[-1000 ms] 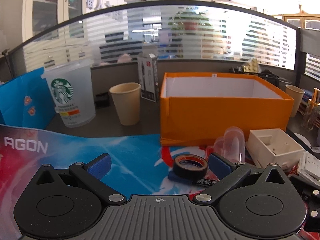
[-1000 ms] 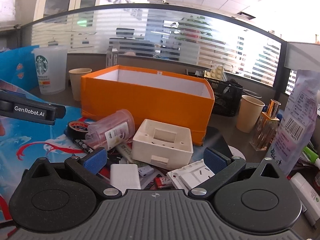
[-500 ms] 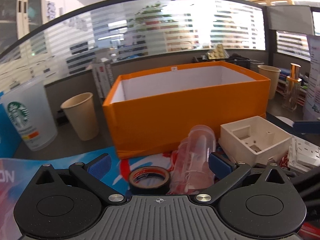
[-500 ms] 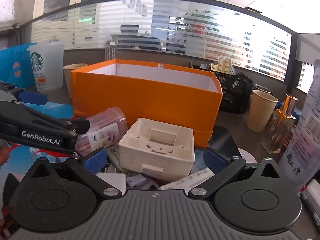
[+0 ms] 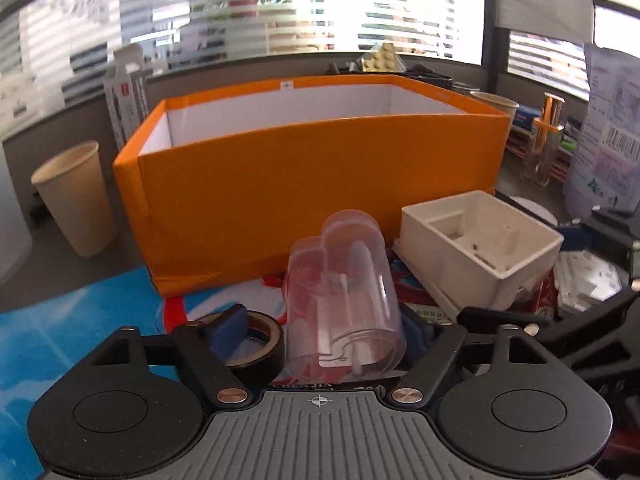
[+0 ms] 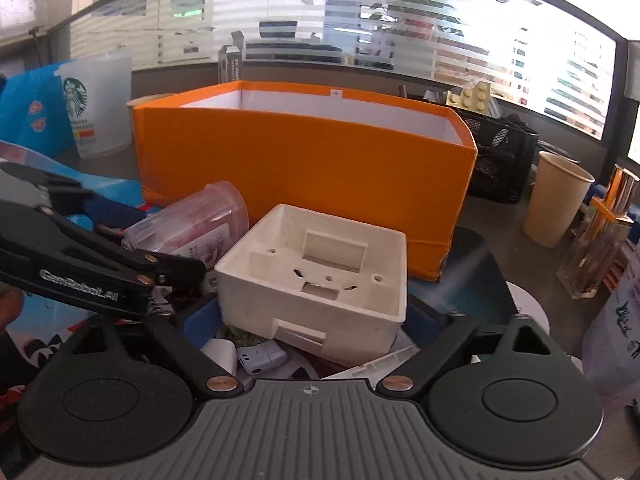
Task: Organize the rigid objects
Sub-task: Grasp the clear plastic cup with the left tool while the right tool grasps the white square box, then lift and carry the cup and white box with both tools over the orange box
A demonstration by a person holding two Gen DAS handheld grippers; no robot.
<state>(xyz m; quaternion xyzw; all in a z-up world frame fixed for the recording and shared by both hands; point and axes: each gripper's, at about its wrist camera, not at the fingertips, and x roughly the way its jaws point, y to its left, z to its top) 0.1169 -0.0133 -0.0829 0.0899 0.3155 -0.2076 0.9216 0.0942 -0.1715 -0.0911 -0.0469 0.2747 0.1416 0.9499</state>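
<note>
A clear plastic container [image 5: 344, 300] lies on its side between the fingers of my left gripper [image 5: 324, 328], which is open around it. A black tape roll [image 5: 256, 344] lies by the left pad. The container also shows in the right wrist view [image 6: 192, 224]. A cream junction box [image 6: 316, 276] sits between the fingers of my right gripper [image 6: 312, 320], which is open around it. It also shows in the left wrist view [image 5: 480, 248]. The orange box [image 5: 312, 176] stands behind, open-topped, and also shows in the right wrist view [image 6: 304, 160].
Paper cups stand left [image 5: 76, 200] and right [image 6: 556, 200] of the box. A Starbucks cup [image 6: 96, 104] stands far left. A black mesh organizer [image 6: 500, 160] and a glass bottle [image 6: 600, 248] are at right. Small white parts [image 6: 260, 356] lie under the junction box.
Both grippers moved forward. The left now straddles the clear container; the right now straddles the junction box. Both stay open.
</note>
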